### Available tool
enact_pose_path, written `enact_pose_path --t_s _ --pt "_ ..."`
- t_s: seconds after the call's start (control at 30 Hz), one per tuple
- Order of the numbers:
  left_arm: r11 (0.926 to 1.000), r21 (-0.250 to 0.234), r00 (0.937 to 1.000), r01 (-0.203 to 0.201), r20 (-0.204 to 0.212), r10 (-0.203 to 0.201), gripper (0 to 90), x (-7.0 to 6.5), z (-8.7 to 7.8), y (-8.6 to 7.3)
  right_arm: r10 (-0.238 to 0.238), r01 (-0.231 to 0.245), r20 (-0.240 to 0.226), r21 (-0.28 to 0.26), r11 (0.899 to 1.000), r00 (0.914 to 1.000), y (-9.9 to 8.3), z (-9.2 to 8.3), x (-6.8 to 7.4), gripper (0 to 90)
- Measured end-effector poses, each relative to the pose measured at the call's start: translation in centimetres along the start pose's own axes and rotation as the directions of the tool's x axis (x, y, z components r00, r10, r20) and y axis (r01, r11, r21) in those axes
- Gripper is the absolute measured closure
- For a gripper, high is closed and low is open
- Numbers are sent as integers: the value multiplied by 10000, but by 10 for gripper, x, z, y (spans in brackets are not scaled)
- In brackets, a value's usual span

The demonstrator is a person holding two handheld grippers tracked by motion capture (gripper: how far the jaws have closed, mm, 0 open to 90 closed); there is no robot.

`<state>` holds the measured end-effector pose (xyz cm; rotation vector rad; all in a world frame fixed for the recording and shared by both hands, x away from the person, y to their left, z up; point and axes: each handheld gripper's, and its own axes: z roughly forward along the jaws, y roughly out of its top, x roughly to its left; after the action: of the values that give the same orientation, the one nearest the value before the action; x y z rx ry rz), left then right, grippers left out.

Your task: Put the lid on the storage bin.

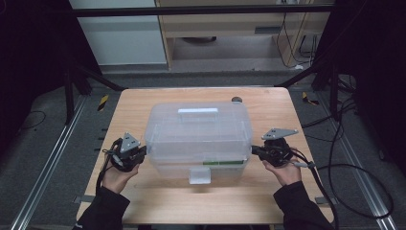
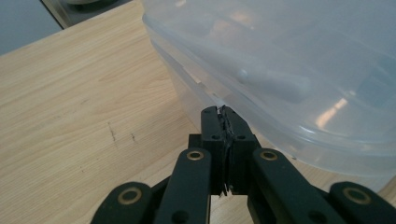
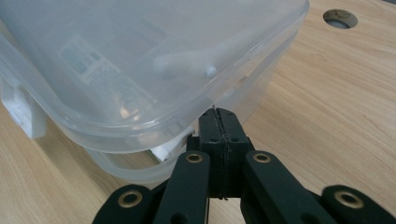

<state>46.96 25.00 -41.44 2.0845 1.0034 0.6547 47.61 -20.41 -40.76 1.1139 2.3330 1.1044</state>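
Observation:
A clear plastic storage box (image 1: 198,139) with a lid and a white front latch (image 1: 199,176) stands in the middle of the wooden table (image 1: 268,201). My left gripper (image 1: 143,152) sits at the box's left side, jaws shut and empty, its tips right at the lid rim (image 2: 205,88). My right gripper (image 1: 253,150) sits at the box's right side, also shut with nothing between the jaws, its tips just under the lid's edge (image 3: 205,100). The left gripper's tips (image 2: 223,111) and the right gripper's tips (image 3: 215,112) each point at the box (image 3: 140,60); contact cannot be told.
A round hole (image 1: 236,99) lies in the table behind the box, also seen in the right gripper view (image 3: 340,18). Black cables (image 1: 354,177) trail off the right side. A person's hands and dark sleeves (image 1: 103,208) come in from the bottom.

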Motion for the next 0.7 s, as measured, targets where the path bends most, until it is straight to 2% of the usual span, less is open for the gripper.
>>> enact_pose_path --t_s 0.1,0.17,0.27,0.4,0.57,0.67,0.7 --pt "9996 -17 9994 285 -201 -285 868 6 1 -2 -122 117 232 206 9997 9997 -1 2 0 900" --pt "9992 108 9982 388 -452 -383 864 10 2 -5 50 -50 85 72 10000 10000 -3 2 -4 900" --pt "9963 238 9944 831 -671 -813 854 20 6 -12 191 -191 266 -14 9998 9995 -5 0 -8 900" --pt "9937 340 9906 1067 -900 -1033 824 29 11 -20 534 -526 665 -137 9985 9964 -14 0 -21 900" --pt "9934 444 9874 1056 -1232 -995 730 37 19 -29 1075 -1033 1243 -394 9939 9864 -25 3 -36 838" --pt "9936 468 9819 1032 -1646 -942 655 43 22 -35 1338 -1265 1614 -546 9905 9778 -32 4 -46 764" --pt "9932 481 9791 1056 -1798 -954 627 46 23 -37 1564 -1480 1685 -616 9871 9732 -34 4 -49 729"
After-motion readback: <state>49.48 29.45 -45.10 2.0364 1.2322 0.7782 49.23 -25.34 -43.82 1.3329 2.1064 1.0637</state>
